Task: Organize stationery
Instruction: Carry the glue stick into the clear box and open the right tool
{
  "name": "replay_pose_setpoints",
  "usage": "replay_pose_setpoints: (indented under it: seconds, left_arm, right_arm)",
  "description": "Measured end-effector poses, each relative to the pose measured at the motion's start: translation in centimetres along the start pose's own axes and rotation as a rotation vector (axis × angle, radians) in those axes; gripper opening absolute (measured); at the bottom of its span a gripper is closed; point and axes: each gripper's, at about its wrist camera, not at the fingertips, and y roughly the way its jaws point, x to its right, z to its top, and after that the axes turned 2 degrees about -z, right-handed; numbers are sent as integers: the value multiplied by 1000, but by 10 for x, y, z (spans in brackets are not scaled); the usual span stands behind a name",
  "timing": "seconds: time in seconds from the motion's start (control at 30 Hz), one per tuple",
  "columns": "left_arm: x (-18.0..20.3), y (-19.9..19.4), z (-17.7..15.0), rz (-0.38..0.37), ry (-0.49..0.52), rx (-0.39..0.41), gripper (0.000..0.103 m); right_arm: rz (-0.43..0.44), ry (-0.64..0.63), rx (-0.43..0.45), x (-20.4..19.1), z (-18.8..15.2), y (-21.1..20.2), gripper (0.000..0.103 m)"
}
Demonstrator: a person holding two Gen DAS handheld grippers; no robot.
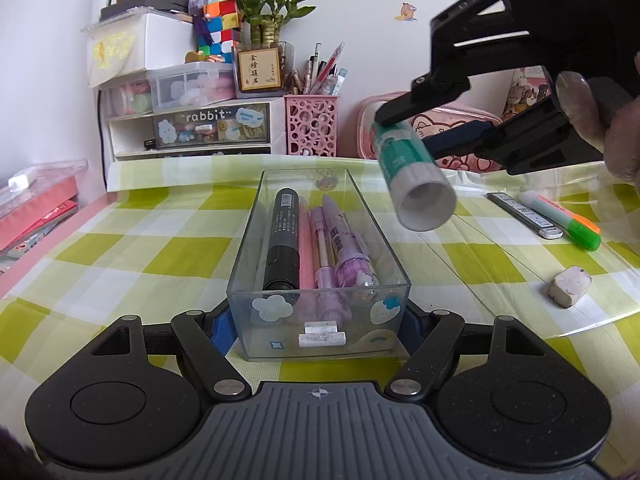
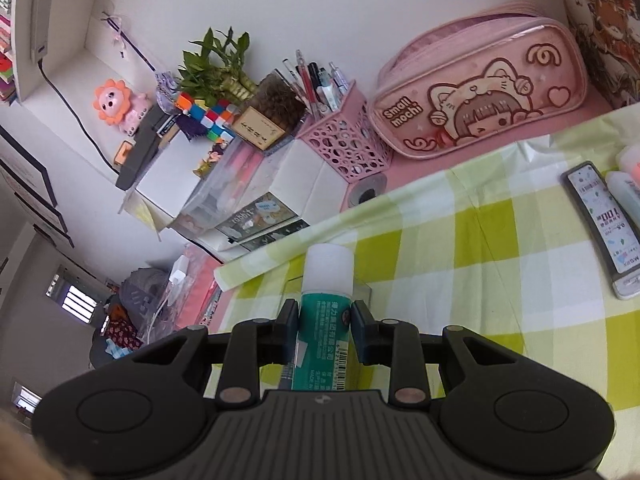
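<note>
A clear plastic box (image 1: 390,248) sits on the green checked cloth and holds a black marker (image 1: 282,236), a pink pen and purple pens (image 1: 344,244). My left gripper (image 1: 318,320) is shut on the near end of the box. My right gripper (image 1: 404,128) is shut on a green and white glue stick (image 1: 412,176), held tilted in the air above the box's right side. In the right wrist view the glue stick (image 2: 326,304) sits between the fingers of the right gripper (image 2: 326,316), over the box's far edge (image 2: 362,286).
A lead refill case (image 1: 524,214), a green highlighter (image 1: 568,222) and a white eraser (image 1: 568,286) lie on the cloth to the right. A pink pen holder (image 1: 312,124), drawer unit (image 1: 192,128) and pink pencil pouch (image 2: 476,88) stand at the back.
</note>
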Motion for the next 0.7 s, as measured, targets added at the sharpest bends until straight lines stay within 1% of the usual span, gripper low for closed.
replay_pose_setpoints:
  seconds: [0.1,0.27,0.37,0.5,0.7]
  left_arm:
    - [0,0,0,0,0,0,75]
    - [0,0,0,0,0,0,75]
    - [0,0,0,0,1,0,75]
    - [0,0,0,0,1,0,75]
    - [0,0,0,0,1,0,75]
  right_arm:
    - [0,-31,-37,-12,-5,17,29]
    - [-18,-51,-84,-18,-13,44,29]
    - [-28,-68,-93,-21,-15,51,29]
    - [-41,-94,-82,-25,-14,53,29]
    - [-49,-98,-80,-24,-15,53,29]
